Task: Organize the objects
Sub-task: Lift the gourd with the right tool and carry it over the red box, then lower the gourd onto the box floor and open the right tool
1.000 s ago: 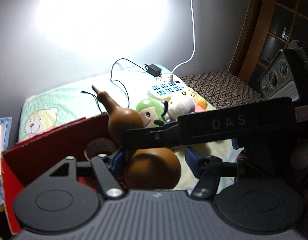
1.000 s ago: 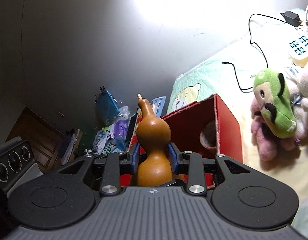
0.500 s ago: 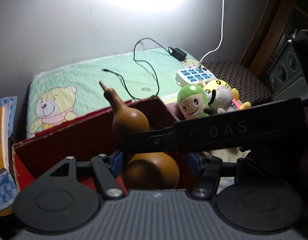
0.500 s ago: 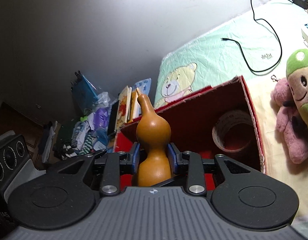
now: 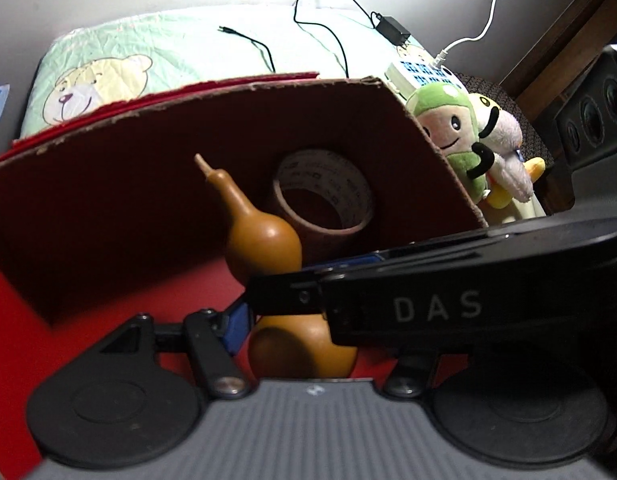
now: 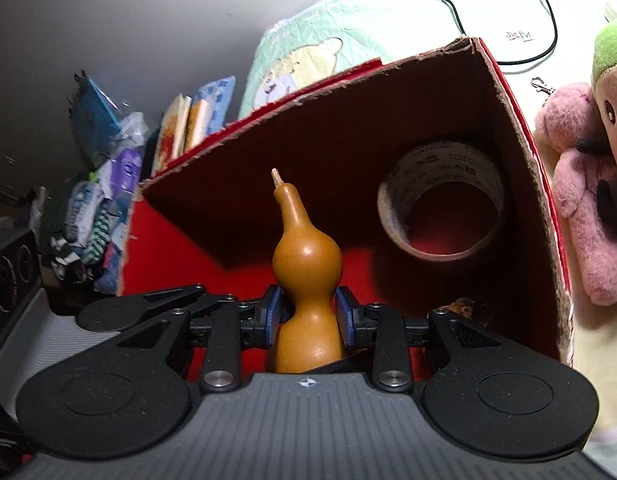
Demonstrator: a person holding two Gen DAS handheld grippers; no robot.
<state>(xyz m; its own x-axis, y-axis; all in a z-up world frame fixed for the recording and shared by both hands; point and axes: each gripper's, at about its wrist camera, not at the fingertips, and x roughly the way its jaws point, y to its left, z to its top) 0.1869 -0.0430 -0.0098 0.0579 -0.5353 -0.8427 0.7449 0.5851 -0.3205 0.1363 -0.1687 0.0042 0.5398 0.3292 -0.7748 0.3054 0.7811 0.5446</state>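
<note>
Right fingers (image 6: 308, 316) closed on one gourd (image 6: 306, 260) — left fingers' (image 5: 308, 320) state unclear — one tape roll (image 6: 442, 200), one red box (image 6: 388, 92)

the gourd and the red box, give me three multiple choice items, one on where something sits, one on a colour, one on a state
1. Where is the tape roll?
A. inside the red box
B. on the bear-print pillow
C. beside the plush toys

2. What colour are the pads gripping the gourd?
A. green
B. blue
C. white

3. What are the right tongs doing?
A. hanging open over nothing
B. clamping the tape roll
C. shut on the gourd's waist

Key: 1 A, the roll leans in the box's far corner. 2 B, blue pads press the gourd on both sides. 3 C, both pads touch the narrow waist, the gourd upright above the box floor.
</note>
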